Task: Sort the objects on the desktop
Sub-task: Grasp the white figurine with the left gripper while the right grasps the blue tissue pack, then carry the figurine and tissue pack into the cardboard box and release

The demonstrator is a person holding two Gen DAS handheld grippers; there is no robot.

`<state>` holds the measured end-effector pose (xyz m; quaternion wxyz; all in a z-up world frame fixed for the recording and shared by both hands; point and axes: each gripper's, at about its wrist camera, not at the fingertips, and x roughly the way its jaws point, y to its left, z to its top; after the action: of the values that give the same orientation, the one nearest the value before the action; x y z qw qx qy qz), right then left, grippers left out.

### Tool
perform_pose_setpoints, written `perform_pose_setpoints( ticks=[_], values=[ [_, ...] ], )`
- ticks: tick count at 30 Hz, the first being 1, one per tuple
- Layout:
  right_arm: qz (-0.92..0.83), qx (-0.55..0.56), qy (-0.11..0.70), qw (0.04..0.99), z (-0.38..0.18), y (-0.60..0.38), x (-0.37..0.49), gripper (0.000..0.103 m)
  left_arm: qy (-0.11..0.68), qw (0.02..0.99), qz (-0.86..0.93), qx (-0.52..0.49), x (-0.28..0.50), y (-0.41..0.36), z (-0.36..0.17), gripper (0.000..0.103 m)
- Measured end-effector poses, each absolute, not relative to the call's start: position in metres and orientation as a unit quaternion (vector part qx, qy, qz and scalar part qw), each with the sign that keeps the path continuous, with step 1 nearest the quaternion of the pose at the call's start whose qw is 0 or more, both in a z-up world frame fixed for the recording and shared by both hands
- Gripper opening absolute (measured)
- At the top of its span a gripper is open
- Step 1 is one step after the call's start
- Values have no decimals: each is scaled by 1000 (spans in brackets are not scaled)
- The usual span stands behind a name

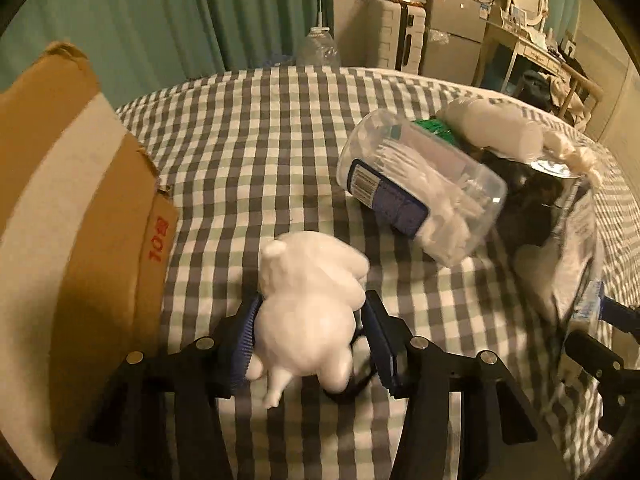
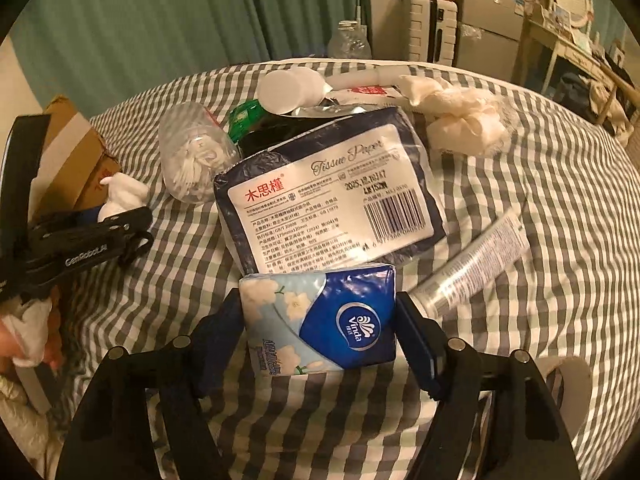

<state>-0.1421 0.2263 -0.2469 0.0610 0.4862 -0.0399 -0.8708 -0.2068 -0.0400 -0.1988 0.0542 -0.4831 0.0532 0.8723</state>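
Between the right gripper [image 2: 320,328] jaws sits a gripped Vinda tissue pack [image 2: 320,320]; left gripper [image 1: 308,332] clasps white figurine [image 1: 308,304]

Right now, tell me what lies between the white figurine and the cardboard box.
Nothing: only bare checked cloth separates the white figurine, between the left gripper fingers, from the cardboard box, in the left wrist view.

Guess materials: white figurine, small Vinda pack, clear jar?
White figurine: matte, uniform white, likely plaster or foam; unclear. Small Vinda pack: glossy printed plastic film, wrinkles and glare, soft tissues presumably inside. Clear jar: transparent rigid plastic, contents show through.
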Motion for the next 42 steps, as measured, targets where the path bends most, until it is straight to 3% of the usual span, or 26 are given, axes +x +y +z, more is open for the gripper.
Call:
perform_pose_setpoints(
  ticks=[28, 33, 42],
  values=[
    [-897, 431, -30, 95, -162, 181, -44, 72, 1, 105, 890, -443, -96, -36, -111, 52],
    [-900, 408, -82, 128, -132, 176, -27, 72, -17, 109, 897, -429, -81, -46, -76, 52],
    [-918, 367, -63, 135, -70, 150, -3, 72, -35, 104, 922, -372, -60, -75, -4, 52]
  ],
)
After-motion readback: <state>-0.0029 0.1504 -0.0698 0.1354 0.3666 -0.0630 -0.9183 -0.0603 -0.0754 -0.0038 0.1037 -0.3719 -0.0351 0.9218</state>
